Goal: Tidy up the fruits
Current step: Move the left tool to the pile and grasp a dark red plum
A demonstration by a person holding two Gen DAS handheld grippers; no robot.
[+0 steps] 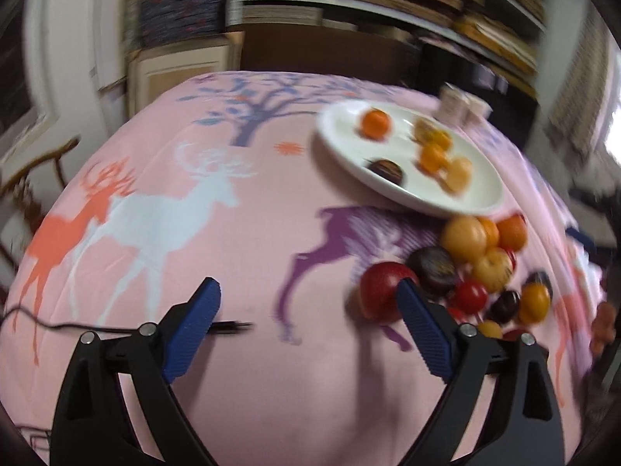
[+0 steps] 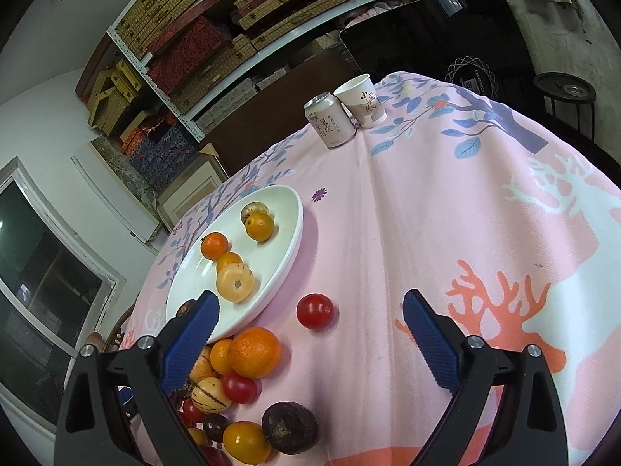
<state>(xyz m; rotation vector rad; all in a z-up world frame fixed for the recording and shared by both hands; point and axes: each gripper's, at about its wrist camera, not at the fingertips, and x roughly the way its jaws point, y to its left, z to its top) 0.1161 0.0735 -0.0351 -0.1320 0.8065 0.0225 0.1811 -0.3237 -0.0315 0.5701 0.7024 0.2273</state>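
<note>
A table under a pink deer-print cloth carries a white plate, loose fruit just beside it, and a can and paper cup at the far edge.

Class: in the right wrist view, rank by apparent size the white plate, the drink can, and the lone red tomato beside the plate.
1. white plate
2. drink can, though it stands farther away
3. red tomato

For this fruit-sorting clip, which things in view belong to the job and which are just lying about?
Part of the job:
- white plate with a few fruits already on it
- loose fruit pile beside the plate
- lone red tomato on the cloth
- left tool and right tool, both open and empty

Just lying about:
- drink can
- paper cup
- black cable
- shelves of boxes
</note>
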